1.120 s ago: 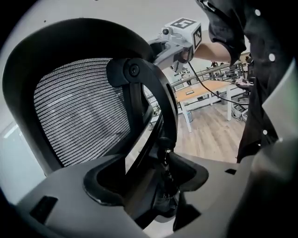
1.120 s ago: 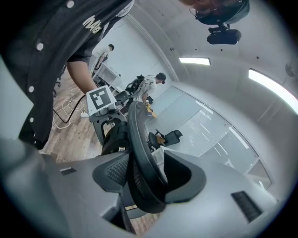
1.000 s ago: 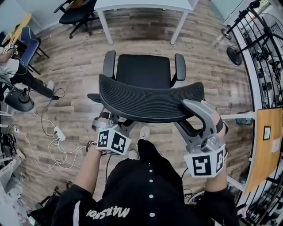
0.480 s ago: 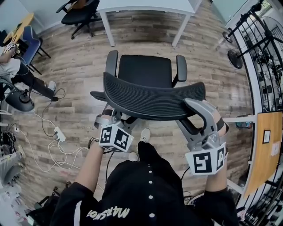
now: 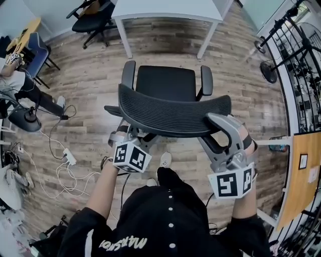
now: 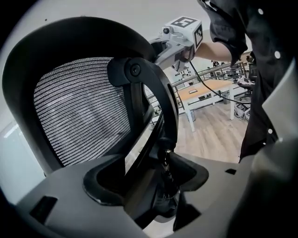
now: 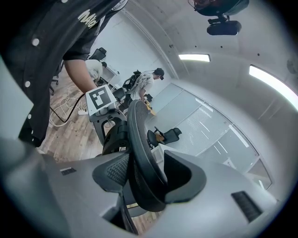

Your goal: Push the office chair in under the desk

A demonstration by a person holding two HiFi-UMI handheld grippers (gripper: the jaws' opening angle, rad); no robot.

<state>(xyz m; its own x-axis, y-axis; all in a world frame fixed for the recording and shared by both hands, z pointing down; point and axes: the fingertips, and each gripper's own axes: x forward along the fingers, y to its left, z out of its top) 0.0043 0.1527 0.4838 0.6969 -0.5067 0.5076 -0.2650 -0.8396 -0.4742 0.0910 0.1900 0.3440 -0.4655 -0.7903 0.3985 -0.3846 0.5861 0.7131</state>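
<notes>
You're working in bright, even light. Two ceiling light strips (image 7: pixel 194 57) glare white in your right gripper view, and shadows on the wooden floor (image 5: pixel 90 90) are faint. Both gripper views bend hard and go black at the corners. The nearest parts blur, while the office chair (image 6: pixel 79 107) mesh reads crisp.

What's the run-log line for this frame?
left gripper: shut on back frame | right gripper: shut on backrest rim | office chair: facing desk, not yet under it
</notes>
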